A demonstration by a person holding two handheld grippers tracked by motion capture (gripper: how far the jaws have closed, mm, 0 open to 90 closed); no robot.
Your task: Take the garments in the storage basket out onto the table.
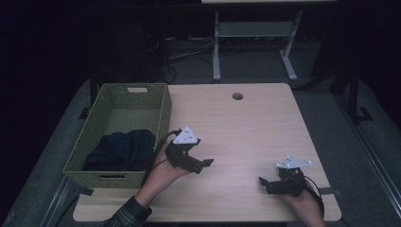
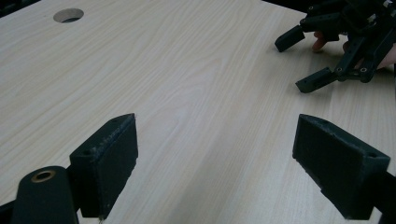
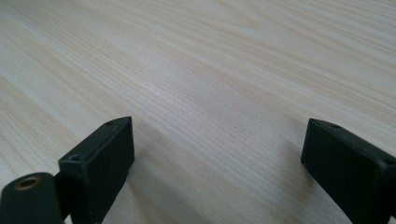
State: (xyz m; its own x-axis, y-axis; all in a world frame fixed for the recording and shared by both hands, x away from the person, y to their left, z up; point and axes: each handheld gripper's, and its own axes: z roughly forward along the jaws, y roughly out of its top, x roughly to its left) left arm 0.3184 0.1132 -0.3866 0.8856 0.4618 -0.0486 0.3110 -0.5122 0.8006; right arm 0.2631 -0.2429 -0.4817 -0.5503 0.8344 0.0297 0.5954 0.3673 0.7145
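1. Green woven basket [image 1: 163, 111] sits on the left side of the wooden table [image 1: 246, 123], long side running front to back, its near-left corner overhanging the table edge.
2. Inside the basket: one dark navy cloth [image 1: 120, 150], bunched up in the near half. Far half of the basket floor is bare weave. Cutout handle visible in the far wall and the near wall.
3. Left gripper [image 1: 204, 164] is held just right of the basket's near right corner, above the tabletop, apart from the cloth. Jaws spread wide, nothing between them; the left gripper view shows bare wood grain in the gap.
4. Right gripper [image 1: 263, 183] is near the front right of the table, well apart from the basket. Jaws wide too, empty, pointing left across the table.
5. Left gripper view also catches the right gripper [image 2: 308, 63] farther off, jaws apart, low over the wood.
6. Round cable hole [image 1: 237, 96] at the table's far edge, middle.
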